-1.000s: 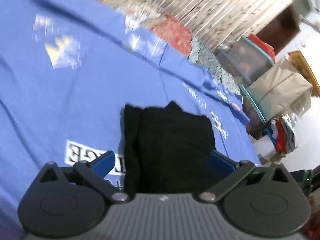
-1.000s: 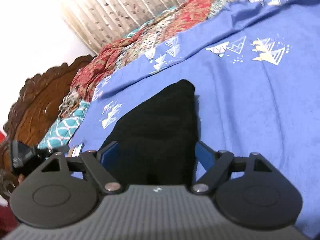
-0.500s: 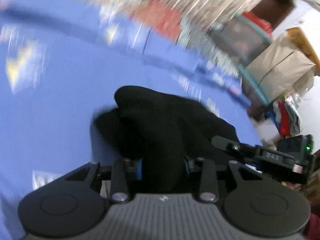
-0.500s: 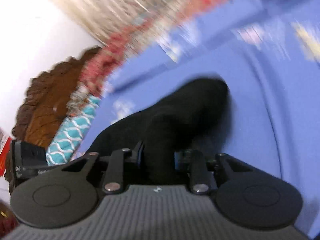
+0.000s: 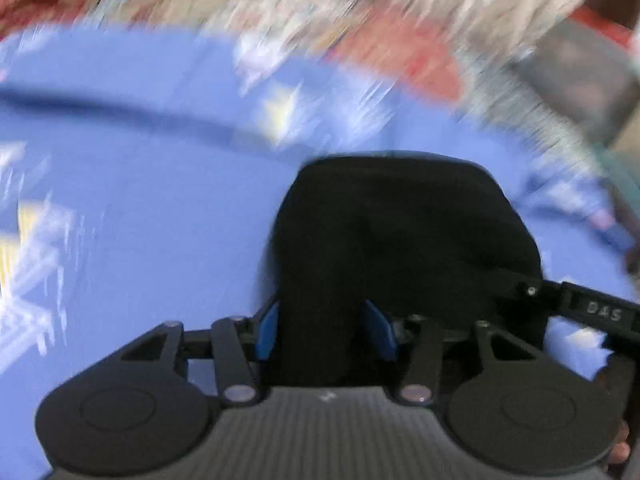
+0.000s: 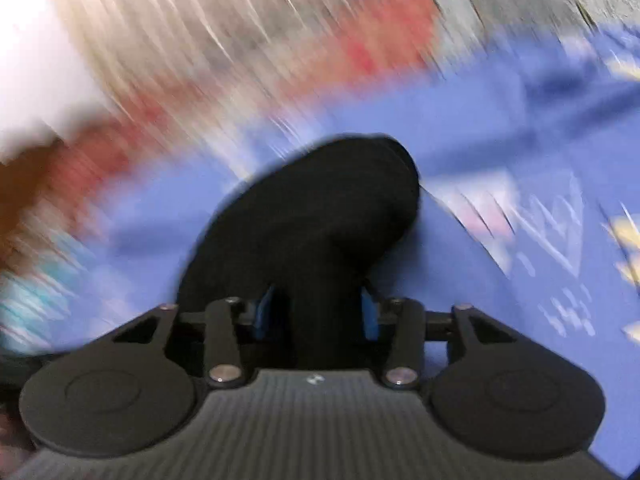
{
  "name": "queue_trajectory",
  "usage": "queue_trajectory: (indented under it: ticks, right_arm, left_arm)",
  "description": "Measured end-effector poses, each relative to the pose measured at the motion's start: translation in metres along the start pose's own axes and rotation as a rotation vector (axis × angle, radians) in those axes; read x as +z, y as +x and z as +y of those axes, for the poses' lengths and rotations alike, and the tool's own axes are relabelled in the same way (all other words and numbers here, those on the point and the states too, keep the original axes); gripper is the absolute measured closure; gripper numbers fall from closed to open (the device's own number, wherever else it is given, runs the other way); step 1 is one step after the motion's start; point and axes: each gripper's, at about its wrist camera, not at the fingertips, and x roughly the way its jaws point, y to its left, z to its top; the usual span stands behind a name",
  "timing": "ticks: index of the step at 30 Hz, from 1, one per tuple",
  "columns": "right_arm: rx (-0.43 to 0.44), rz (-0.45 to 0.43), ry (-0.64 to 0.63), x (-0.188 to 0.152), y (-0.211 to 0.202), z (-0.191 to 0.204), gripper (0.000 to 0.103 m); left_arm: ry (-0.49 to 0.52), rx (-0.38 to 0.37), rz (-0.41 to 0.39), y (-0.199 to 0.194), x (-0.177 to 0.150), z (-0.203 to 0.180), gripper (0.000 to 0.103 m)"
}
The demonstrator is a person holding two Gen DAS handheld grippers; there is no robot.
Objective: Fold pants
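The black pants [image 5: 400,232] are a folded bundle lifted off the blue bedspread [image 5: 140,220]. My left gripper [image 5: 326,330] is shut on their near edge, blue pads pressing the cloth from both sides. In the right wrist view the pants [image 6: 320,216] curl upward in a thick roll, and my right gripper [image 6: 318,316] is shut on that end. The right gripper's body [image 5: 592,312] shows at the right edge of the left wrist view. Both views are heavily motion-blurred.
The blue bedspread [image 6: 500,160] with white and yellow triangle prints covers the bed. A red patterned quilt [image 5: 400,52] and pale curtains [image 6: 180,20] lie beyond. A dark storage box [image 5: 580,80] stands at the far right.
Both grippers were open around the flat pants a second ago. They have closed on the cloth and lifted it, and both cameras are swinging fast.
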Motion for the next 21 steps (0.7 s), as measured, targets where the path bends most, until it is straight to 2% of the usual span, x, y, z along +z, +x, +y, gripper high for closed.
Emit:
queue_trajectory:
  ticks: [1,4,6,7,9,10,12,16,18,21]
  right_arm:
    - [-0.032,-0.034,-0.021,-0.006,-0.001,-0.003,0.045]
    - [0.088,-0.086,0.084,-0.009,-0.03,-0.02,0.044]
    - [0.13,-0.141,0.135,-0.015,-0.048,-0.026,0.041]
    - [0.131,-0.123,0.137,-0.019,-0.048,-0.024,0.041]
    - [0.067,-0.004,0.029,-0.029,-0.034,-0.005,0.041]
    - [0.033,-0.01,-0.018,-0.035,-0.038,0.0,0.041]
    - [0.025,-0.037,-0.015,-0.031,-0.055,0.006,0.041]
    - [0.118,-0.123,0.036,-0.043,-0.1,0.005,0.04]
    - [0.146,-0.107,0.031,-0.058,-0.115,0.008,0.04]
    - [0.148,-0.036,0.017,-0.094,-0.128,0.015,0.04]
  left_arm:
    - [-0.012,-0.017,-0.018,-0.003,-0.005,0.002,0.051]
    - [0.019,-0.023,-0.053,-0.016,-0.012,0.0,0.051]
    - [0.041,-0.003,-0.051,-0.013,-0.012,-0.003,0.048]
    - [0.036,0.004,-0.047,-0.014,-0.012,-0.004,0.047]
    - [0.011,0.004,-0.045,-0.021,-0.01,-0.006,0.05]
    - [0.009,-0.007,-0.055,-0.031,-0.013,-0.008,0.05]
    - [0.031,-0.036,-0.099,-0.06,-0.022,-0.01,0.048]
    - [0.062,-0.069,-0.154,-0.108,-0.05,-0.007,0.038]
    - [0.073,-0.063,-0.149,-0.126,-0.073,-0.005,0.037]
    - [0.097,-0.025,-0.119,-0.14,-0.105,-0.007,0.037]
